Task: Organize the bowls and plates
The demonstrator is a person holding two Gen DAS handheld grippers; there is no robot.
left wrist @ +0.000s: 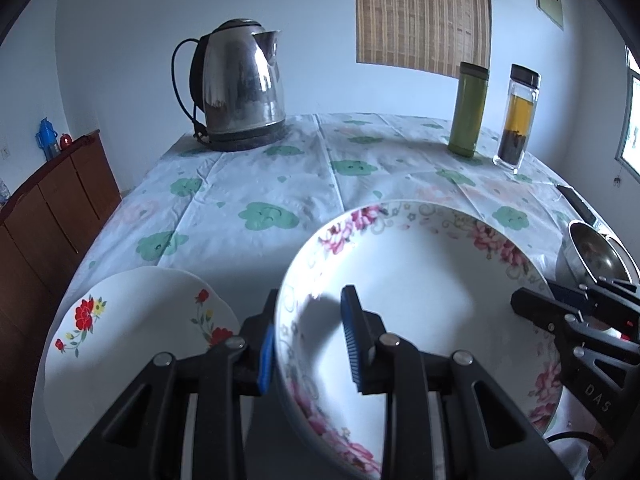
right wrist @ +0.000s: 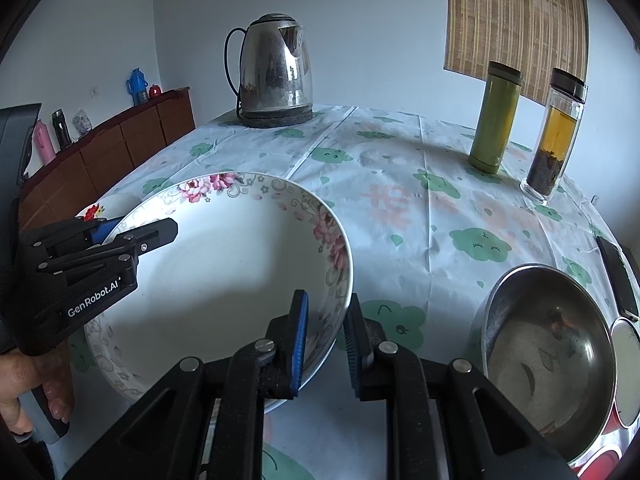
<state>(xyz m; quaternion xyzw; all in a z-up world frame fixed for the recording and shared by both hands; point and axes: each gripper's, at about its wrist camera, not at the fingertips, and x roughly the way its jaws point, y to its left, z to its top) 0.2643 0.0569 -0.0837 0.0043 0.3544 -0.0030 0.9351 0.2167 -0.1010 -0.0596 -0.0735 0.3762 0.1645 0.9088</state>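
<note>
1. Cabinetry comes first on our far left: a brown wooden sideboard [right wrist: 120, 140] stands against the pale wall, and on top of it we see a pink flask [right wrist: 43, 142], a dark bottle [right wrist: 61, 128] and a blue bottle [right wrist: 137, 86].
2. We see a table covered by a white tablecloth [right wrist: 400, 200] printed with green clouds, creased in long folds.
3. At the table's near left lies a white plate with red flowers [left wrist: 132, 332], just beside the big bowl.
4. Our left gripper [left wrist: 310, 342] grips the left rim of the large floral bowl [left wrist: 408, 280]: one blue pad sits outside the wall, the other inside, both closed against it.
5. Toward the back of the table stands a steel electric kettle [right wrist: 276, 76] on its dark base.
6. Our right gripper [right wrist: 326, 344] clamps the bowl's right rim the same way, one pad in, one pad out.
7. We cannot tell whether the bowl rests on the cloth or is raised off it.
8. Behind, a bamboo blind [right wrist: 516, 24] covers a window in the wall.
9. Further right stand a green flask [right wrist: 494, 116] and a glass tea bottle [right wrist: 556, 132], close together.
10. Near right sits a steel bowl [right wrist: 548, 352], apart from the floral bowl, with a dark phone-like slab [right wrist: 618, 280] beyond it at the table edge.
</note>
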